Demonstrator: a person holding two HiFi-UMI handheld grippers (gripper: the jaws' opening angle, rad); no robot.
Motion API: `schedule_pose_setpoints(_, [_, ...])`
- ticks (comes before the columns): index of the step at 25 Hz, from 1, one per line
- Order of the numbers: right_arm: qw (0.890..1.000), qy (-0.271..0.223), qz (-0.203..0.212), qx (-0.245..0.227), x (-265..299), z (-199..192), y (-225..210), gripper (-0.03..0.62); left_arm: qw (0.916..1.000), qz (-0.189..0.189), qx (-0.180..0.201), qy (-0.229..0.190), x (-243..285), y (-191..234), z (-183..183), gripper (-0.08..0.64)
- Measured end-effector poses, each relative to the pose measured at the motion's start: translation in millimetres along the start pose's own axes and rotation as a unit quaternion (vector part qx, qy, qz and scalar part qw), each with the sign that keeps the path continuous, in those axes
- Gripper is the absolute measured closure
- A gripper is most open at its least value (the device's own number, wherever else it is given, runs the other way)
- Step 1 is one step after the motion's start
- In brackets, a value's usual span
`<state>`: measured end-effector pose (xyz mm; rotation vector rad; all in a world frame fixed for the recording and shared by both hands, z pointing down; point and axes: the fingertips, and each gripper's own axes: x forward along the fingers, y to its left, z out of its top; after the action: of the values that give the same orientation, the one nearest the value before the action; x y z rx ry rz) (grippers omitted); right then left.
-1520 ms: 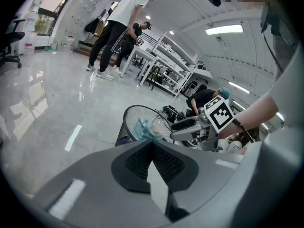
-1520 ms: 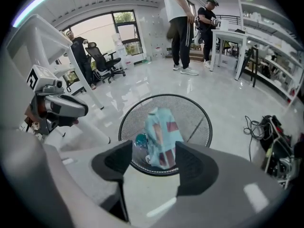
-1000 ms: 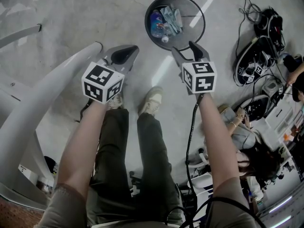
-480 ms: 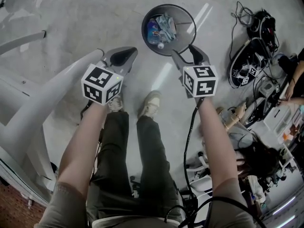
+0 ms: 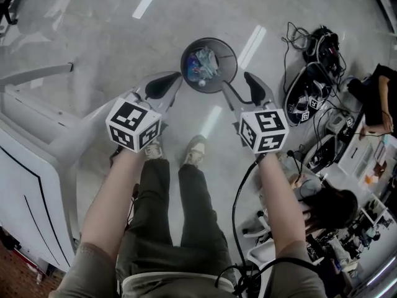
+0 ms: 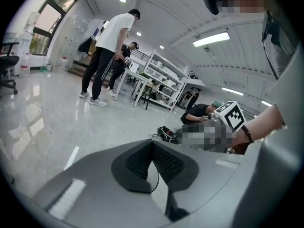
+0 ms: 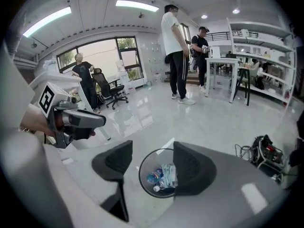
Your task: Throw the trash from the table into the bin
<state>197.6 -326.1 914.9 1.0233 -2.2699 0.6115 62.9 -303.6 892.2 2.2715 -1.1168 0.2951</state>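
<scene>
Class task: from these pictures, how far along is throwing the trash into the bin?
Done: a bottle and wrappers lie in the bin. In hand: nothing; the right gripper is open and empty, the left gripper shut on nothing. Left: unclear; no other trash is in view.

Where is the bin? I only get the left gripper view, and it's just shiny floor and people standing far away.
Observer: The bin stands on the floor, just ahead of the person's shoes in the head view.
Operator: Is there trash in it?
Observer: Yes. A blue bottle lies inside, next to some crumpled wrappers.
Operator: Is the other gripper carrying something?
Observer: No. The right gripper has its jaws apart with nothing in them, and you can see the bin far below through the gap.
</scene>
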Motion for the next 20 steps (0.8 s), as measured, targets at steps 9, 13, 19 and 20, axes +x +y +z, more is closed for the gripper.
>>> schedule_pose_setpoints(9, [0.994, -0.111, -0.012, -0.011, -130, 152, 25, 0.322, 0.9962, -0.012, 0.054, -0.067, -60, -69, 158, 0.560])
schedule_pose_setpoints(13, [0.988, -0.153, -0.020, -0.030, -197, 207, 42, 0.324, 0.9919, -0.014, 0.072, -0.104, -100, -106, 228, 0.560])
schedule_pose_setpoints(19, [0.973, -0.223, -0.030, -0.054, -306, 287, 69, 0.325, 0.9801, -0.018, 0.129, -0.150, -172, -174, 321, 0.560])
schedule_pose_setpoints(20, [0.970, -0.235, -0.033, -0.056, -325, 300, 75, 0.325, 0.9774, -0.018, 0.140, -0.157, -185, -186, 335, 0.560])
